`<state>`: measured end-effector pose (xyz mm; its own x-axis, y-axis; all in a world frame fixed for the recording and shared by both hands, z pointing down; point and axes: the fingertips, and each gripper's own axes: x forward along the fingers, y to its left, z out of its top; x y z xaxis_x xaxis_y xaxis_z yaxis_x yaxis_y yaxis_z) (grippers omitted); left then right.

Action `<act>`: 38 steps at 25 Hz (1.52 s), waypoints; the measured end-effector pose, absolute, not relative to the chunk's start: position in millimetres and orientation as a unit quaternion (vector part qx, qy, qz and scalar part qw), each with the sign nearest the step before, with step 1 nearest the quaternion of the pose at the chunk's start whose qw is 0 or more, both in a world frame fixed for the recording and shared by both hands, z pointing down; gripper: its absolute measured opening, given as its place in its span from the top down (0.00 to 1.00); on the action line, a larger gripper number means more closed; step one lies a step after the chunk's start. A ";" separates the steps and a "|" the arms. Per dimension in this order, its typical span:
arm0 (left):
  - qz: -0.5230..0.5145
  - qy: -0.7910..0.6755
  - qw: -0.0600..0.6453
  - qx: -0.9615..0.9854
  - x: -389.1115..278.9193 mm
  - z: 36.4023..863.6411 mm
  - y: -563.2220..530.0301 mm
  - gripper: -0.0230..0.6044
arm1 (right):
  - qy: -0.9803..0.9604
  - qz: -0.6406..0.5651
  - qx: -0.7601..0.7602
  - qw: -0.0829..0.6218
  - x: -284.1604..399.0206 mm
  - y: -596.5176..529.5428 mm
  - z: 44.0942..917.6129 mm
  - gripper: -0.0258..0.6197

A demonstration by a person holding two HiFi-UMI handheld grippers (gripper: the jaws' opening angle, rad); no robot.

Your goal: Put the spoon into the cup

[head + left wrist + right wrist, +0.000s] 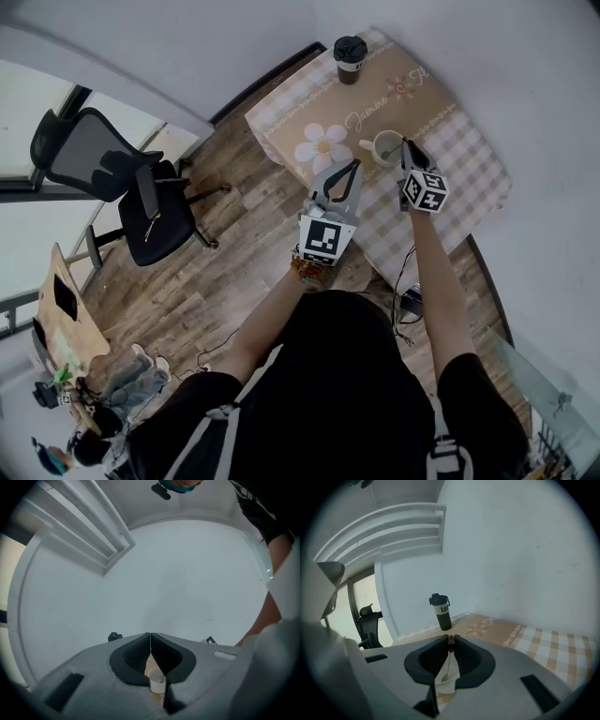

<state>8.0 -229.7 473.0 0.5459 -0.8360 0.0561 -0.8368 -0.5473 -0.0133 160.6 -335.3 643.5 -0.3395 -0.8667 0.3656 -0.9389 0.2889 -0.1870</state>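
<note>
A white cup (384, 148) stands on the checked tablecloth (469, 173), next to a daisy print. My right gripper (406, 143) hangs just right of the cup's rim and is shut on the spoon's brown handle tip (450, 641). The spoon (447, 666) hangs down from the jaws with its bowl inside the cup (446, 680). My left gripper (355, 165) is held left of the cup, above the table's near edge, shut with nothing in it. In the left gripper view its tips meet (150, 637), and the cup (157, 678) shows below them.
A black travel tumbler (350, 58) (441, 611) stands at the table's far end near the wall. A black office chair (122, 187) is on the wooden floor to the left. A small wooden desk (66, 319) stands at the lower left.
</note>
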 end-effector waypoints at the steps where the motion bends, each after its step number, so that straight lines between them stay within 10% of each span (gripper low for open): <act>1: 0.028 -0.475 0.008 0.880 8.6 473.7 -229.4 0.94 | -0.796 0.183 0.567 0.106 161.6 -334.1 645.7 0.90; 15: 0.025 -0.449 0.002 0.893 31.6 466.7 -228.4 0.94 | -0.802 0.195 0.530 0.194 180.0 -302.7 664.6 0.89; 38: -0.023 -0.410 -0.054 0.910 78.0 400.7 -238.5 0.94 | -0.810 0.021 0.582 0.074 206.2 -266.5 451.0 0.89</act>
